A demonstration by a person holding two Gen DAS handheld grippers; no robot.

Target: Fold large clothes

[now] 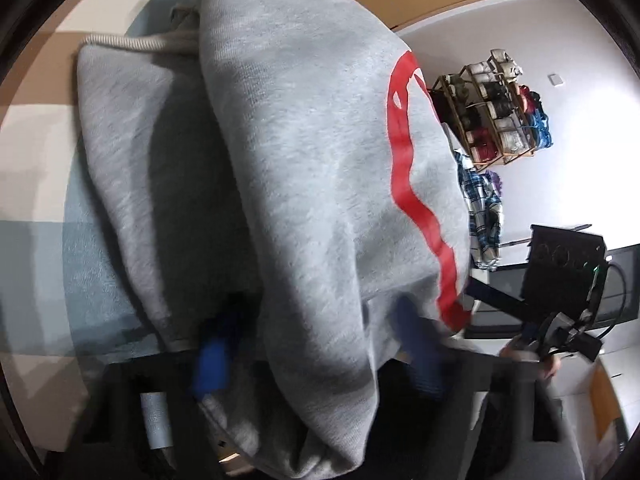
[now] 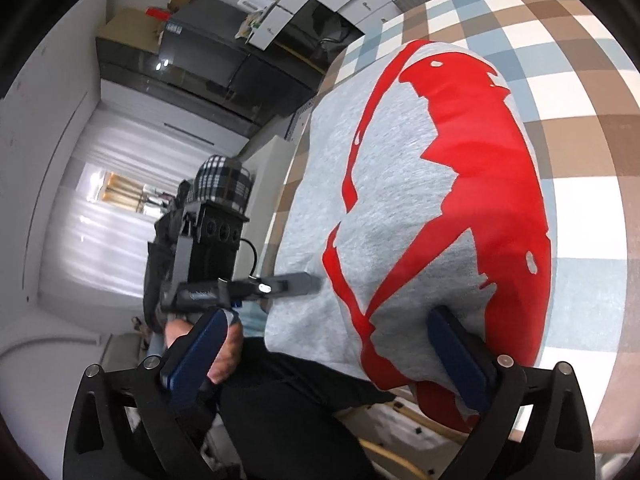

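Observation:
A grey hoodie with a big red print (image 2: pixel 400 200) lies folded on a checked tablecloth (image 2: pixel 580 80). In the left wrist view the hoodie (image 1: pixel 280 160) fills the frame, bunched in thick folds, its drawstring (image 1: pixel 132 42) at the top. My left gripper (image 1: pixel 316 352) has its blue pads wide apart with a thick fold of the hoodie draped between and over them; it also shows in the right wrist view (image 2: pixel 312 282). My right gripper (image 2: pixel 332 352) is open, its right pad (image 2: pixel 456 356) against the hoodie's near edge, its left pad (image 2: pixel 196 352) off the cloth.
The table edge runs along the hoodie's left side (image 2: pixel 288 184). A shelf of rolled cloths (image 1: pixel 496 108) hangs on the white wall. A plaid garment (image 1: pixel 484 216) hangs nearby. Dark cabinets (image 2: pixel 200 76) and a curtained window (image 2: pixel 120 192) lie beyond. The person's dark trousers (image 2: pixel 288 408) are below.

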